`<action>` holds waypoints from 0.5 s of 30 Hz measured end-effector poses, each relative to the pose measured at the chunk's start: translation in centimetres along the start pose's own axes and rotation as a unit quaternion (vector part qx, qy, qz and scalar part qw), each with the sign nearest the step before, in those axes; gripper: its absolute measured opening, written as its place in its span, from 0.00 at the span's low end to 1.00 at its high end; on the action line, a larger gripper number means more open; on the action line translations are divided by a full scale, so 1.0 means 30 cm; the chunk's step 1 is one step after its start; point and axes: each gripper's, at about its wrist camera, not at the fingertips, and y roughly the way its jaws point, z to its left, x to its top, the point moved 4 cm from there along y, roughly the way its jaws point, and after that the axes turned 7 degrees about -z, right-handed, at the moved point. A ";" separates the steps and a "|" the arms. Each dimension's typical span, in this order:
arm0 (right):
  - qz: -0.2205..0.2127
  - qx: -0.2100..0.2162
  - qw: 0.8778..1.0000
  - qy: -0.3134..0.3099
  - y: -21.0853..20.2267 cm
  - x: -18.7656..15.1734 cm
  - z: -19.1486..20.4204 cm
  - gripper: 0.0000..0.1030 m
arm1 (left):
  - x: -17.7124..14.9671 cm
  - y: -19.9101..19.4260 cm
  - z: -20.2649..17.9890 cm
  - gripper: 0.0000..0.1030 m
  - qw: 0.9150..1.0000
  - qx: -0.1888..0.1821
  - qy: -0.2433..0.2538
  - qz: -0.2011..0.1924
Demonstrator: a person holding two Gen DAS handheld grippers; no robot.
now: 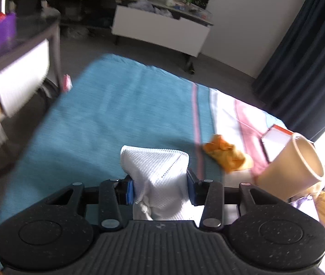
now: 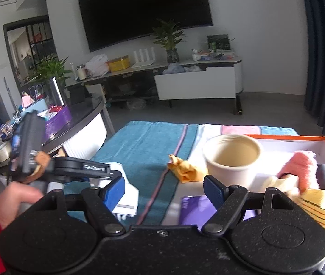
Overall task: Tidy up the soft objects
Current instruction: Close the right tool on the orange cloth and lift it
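Your left gripper (image 1: 160, 186) has its jaws closed on a white mesh cloth (image 1: 156, 167), whose bunched fabric fills the gap between the blue pads and rises above them, over the teal blanket (image 1: 107, 114) that covers the bed. Your right gripper (image 2: 164, 189) has its jaws wide apart with nothing between them, hovering above the near part of the blanket. To the right of the white cloth, a crumpled orange cloth (image 1: 228, 154) lies on the blanket beside a thin pink stripe. Just right of that stands a cream cup (image 2: 232, 158), upright and open at the top. Behind and right of the cup sits an orange-rimmed white box (image 2: 318, 147) holding a pink fluffy item (image 2: 304, 167) among other soft things. Your left hand (image 2: 13, 200), in a red sleeve, shows at the near left.
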 end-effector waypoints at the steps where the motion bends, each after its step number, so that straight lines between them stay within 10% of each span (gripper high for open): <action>1: 0.004 -0.002 1.000 -0.002 0.020 0.002 0.019 0.87 | 0.001 -0.015 0.015 0.42 1.000 0.009 0.008 -0.005; 15: 0.053 -0.125 0.990 0.041 0.487 -0.032 0.127 0.83 | 0.008 -0.083 0.067 0.42 0.997 0.027 0.065 -0.020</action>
